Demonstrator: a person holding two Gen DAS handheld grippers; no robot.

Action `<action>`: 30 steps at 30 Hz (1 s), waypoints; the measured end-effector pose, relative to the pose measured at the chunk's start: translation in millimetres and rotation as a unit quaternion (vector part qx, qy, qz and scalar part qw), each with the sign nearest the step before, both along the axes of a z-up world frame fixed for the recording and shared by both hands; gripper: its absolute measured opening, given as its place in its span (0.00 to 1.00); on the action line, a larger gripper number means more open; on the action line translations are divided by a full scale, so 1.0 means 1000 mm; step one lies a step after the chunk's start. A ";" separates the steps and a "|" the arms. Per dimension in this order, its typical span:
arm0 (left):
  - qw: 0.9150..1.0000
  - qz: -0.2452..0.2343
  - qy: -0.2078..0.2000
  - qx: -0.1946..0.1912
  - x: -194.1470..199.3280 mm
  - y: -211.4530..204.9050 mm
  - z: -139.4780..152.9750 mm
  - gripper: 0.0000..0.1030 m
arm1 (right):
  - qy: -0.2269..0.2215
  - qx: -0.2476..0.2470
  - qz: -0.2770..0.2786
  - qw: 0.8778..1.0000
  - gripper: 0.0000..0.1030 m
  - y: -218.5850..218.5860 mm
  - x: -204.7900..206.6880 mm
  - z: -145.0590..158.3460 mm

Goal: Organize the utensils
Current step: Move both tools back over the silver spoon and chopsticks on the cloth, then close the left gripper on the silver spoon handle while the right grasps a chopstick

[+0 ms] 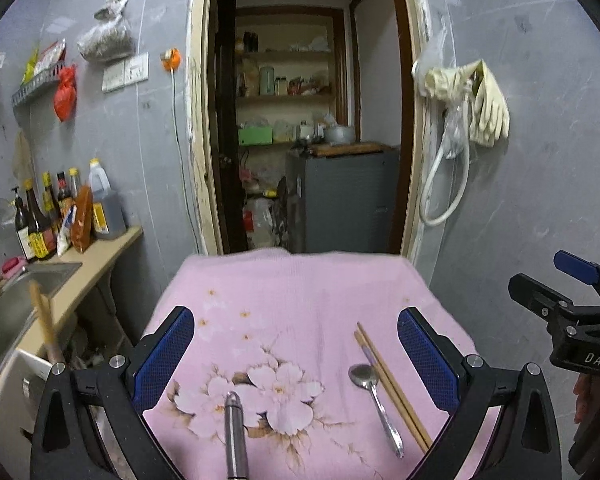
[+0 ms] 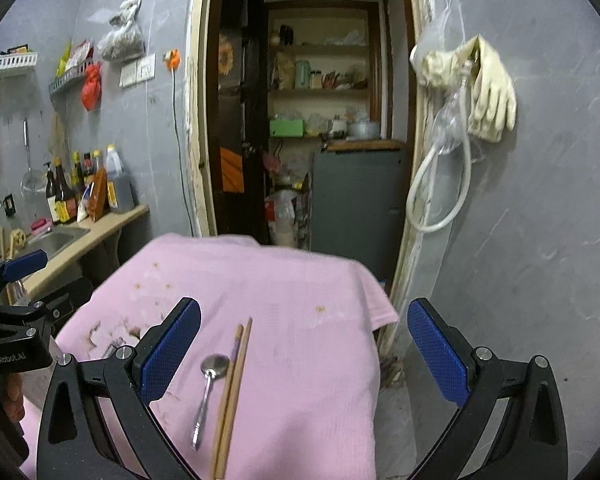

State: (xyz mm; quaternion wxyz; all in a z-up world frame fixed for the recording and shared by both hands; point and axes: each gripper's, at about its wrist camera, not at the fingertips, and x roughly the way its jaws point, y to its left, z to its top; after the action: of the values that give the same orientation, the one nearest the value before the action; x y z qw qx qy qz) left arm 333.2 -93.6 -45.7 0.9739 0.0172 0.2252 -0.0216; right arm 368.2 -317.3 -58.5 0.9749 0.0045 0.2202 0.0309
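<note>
utensils lie ungrasped, both grippers hover spread

the left gripper and the right gripper both stand wide apart and hold nothing. on the pink cloth the spoon lies bowl away, touching or just beside the pair of chopsticks, near the cloth's right edge. a steel handle lies near the front edge over the flower print; what tool it belongs to cannot be told. the step in hand looks like picking a first utensil. the next move likely calls for lowering the right gripper over the spoon or chopsticks and closing squarely across the thin shafts.
</note>
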 end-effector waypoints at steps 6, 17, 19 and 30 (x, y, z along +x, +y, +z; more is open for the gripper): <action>0.999 -0.006 0.041 -0.004 0.023 -0.007 -0.031 0.99 | 0.036 0.010 0.023 0.999 0.99 -0.002 0.025 -0.035; 0.992 -0.025 0.113 -0.038 0.063 -0.010 -0.089 0.99 | 0.104 0.034 0.074 0.991 0.96 -0.005 0.073 -0.089; 0.991 -0.032 0.124 -0.041 0.070 -0.012 -0.097 0.96 | 0.119 0.037 0.082 0.989 0.87 -0.004 0.080 -0.099; 0.982 -0.066 0.174 -0.032 0.091 -0.030 -0.129 0.88 | 0.162 0.042 0.106 0.980 0.63 -0.001 0.092 -0.130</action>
State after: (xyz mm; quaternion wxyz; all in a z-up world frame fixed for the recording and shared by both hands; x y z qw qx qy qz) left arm 424.4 -123.8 -174.9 0.9163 -0.0033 0.3889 -0.0960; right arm 460.2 -318.4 -188.4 0.9164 0.0272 0.3734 0.1416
